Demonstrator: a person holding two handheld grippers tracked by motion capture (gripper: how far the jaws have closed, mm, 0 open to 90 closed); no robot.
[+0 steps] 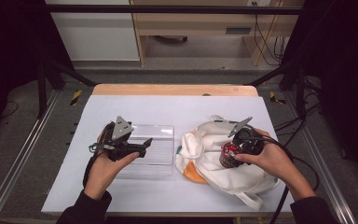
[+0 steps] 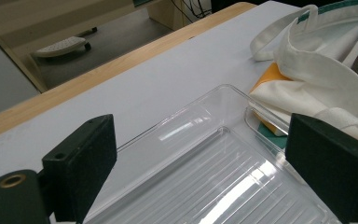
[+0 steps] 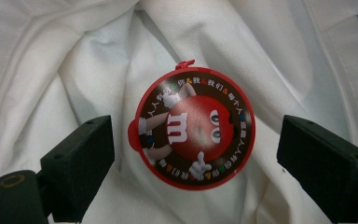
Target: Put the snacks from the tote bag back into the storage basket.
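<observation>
Your right gripper (image 3: 193, 154), jaws wide and holding nothing, hangs over the red candy tub (image 3: 193, 128) sitting in the white bag (image 1: 209, 154) at right, so every step remains, while your left gripper (image 2: 200, 172), open and empty, waits above the clear tray (image 2: 223, 186).

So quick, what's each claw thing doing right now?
Left gripper: open, over the clear tray.
Right gripper: open, either side of the red candy tin.
</observation>
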